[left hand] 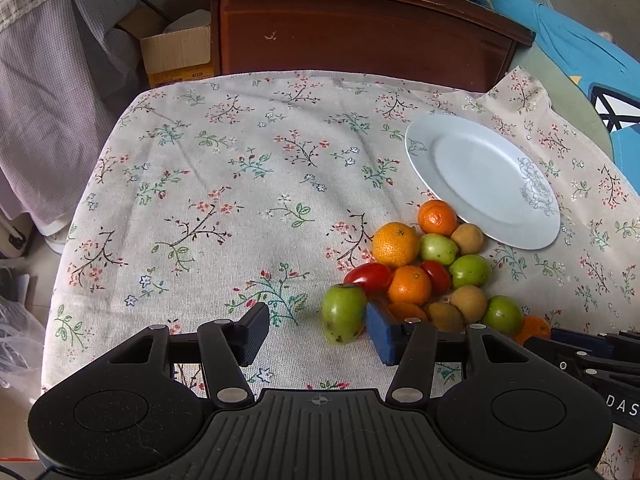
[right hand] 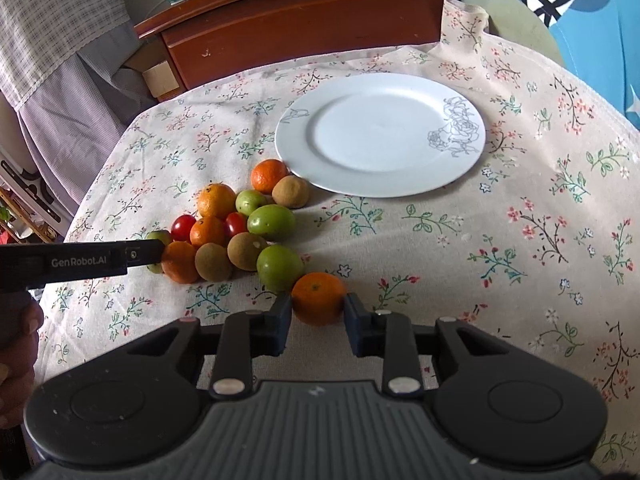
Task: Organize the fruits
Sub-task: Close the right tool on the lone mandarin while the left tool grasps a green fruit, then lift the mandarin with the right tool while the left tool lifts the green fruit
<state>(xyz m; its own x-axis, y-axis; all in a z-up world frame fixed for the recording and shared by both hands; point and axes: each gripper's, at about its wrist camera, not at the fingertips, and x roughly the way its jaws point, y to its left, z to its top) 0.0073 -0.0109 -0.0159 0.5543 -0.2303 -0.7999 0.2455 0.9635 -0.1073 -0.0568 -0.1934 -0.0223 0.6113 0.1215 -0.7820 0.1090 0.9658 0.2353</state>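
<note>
A pile of small fruits lies on the floral tablecloth: oranges, green fruits, brown fruits and red tomatoes. A white plate (left hand: 480,178) with a grey rose print sits empty beyond the pile, also in the right wrist view (right hand: 380,132). My left gripper (left hand: 316,334) is open, with a green fruit (left hand: 344,314) just inside its right finger. My right gripper (right hand: 318,320) has its jaws closed against an orange (right hand: 319,298) at the near edge of the pile. The left gripper's finger (right hand: 100,260) shows at the left of the right wrist view.
A dark wooden cabinet (left hand: 360,24) stands behind the table. A cardboard box (left hand: 176,54) and hanging checked cloth (left hand: 52,80) are at the left. Blue fabric (left hand: 568,48) lies at the right. The tablecloth (left hand: 220,200) is bare left of the pile.
</note>
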